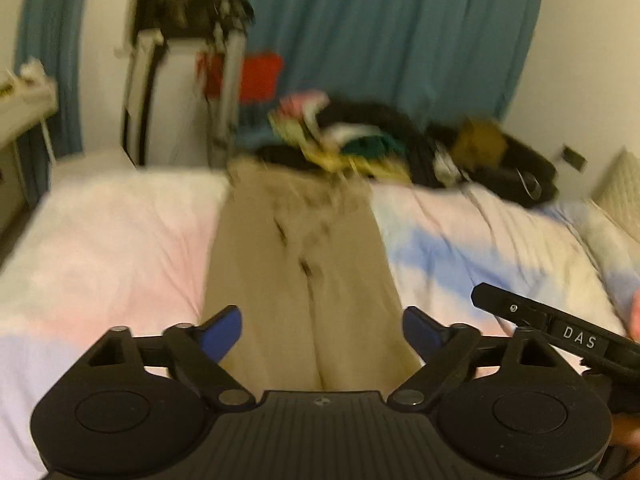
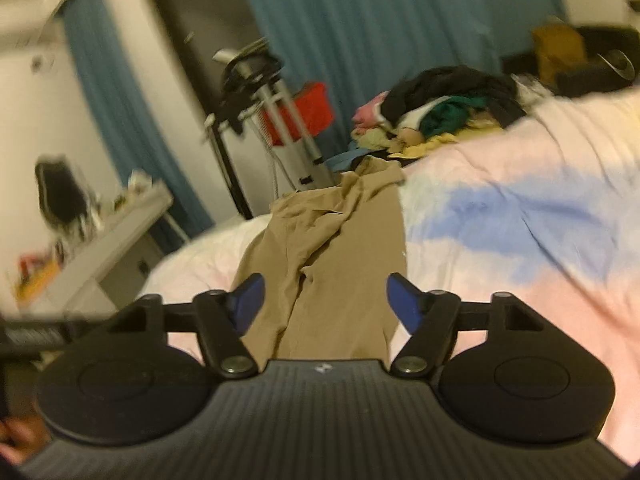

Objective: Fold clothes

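Note:
A pair of tan trousers (image 1: 304,264) lies lengthwise on the pastel bed cover (image 1: 112,248), legs toward me, waist near the far edge. My left gripper (image 1: 322,330) is open above the trouser legs, holding nothing. My right gripper (image 2: 324,300) is open too, above the same trousers (image 2: 332,248), empty. The right gripper's body (image 1: 560,332) shows at the right of the left wrist view. Both views are blurred.
A heap of mixed clothes (image 1: 360,140) sits at the bed's far edge, also in the right wrist view (image 2: 440,108). Dark bags (image 1: 508,160) lie to its right. A blue curtain (image 1: 380,32), a metal stand (image 1: 228,80) and a white desk (image 2: 120,224) stand beyond the bed.

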A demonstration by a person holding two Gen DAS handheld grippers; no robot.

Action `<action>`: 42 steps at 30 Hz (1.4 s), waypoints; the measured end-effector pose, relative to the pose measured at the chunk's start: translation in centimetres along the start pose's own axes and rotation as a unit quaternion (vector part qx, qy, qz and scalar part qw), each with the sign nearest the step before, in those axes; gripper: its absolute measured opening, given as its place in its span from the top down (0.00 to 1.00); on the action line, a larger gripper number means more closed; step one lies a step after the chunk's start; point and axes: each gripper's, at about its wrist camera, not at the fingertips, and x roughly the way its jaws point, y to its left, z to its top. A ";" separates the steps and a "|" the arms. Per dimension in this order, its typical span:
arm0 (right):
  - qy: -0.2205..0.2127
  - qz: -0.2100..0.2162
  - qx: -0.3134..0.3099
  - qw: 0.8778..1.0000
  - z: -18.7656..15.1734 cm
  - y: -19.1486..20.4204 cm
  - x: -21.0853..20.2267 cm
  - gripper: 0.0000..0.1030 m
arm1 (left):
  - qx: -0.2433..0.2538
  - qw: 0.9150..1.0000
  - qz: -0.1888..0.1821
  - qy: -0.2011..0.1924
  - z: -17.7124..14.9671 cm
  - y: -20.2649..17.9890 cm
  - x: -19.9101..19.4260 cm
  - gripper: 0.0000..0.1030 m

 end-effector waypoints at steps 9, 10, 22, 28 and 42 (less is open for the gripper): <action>0.047 -0.020 -0.084 0.995 2.9 4.7 16.8 0.32 | 0.032 0.999 0.022 -0.025 -2.4 4.9 5.3 0.11; 0.055 -0.022 -0.090 0.994 2.9 5.4 19.3 0.32 | 0.023 0.999 0.027 -0.025 -2.5 5.6 6.1 0.11; 0.058 -0.148 -0.084 0.984 1.4 5.6 31.1 0.90 | -0.060 0.997 0.043 -0.009 -2.6 12.0 13.1 0.13; 0.011 -0.164 -0.049 0.985 1.4 2.6 26.2 0.91 | -0.077 0.997 0.025 -0.009 -2.5 12.8 13.3 0.13; 0.081 -0.063 0.000 0.995 0.7 1.3 11.2 0.46 | -0.018 0.999 -0.017 0.042 -4.1 9.7 10.8 0.13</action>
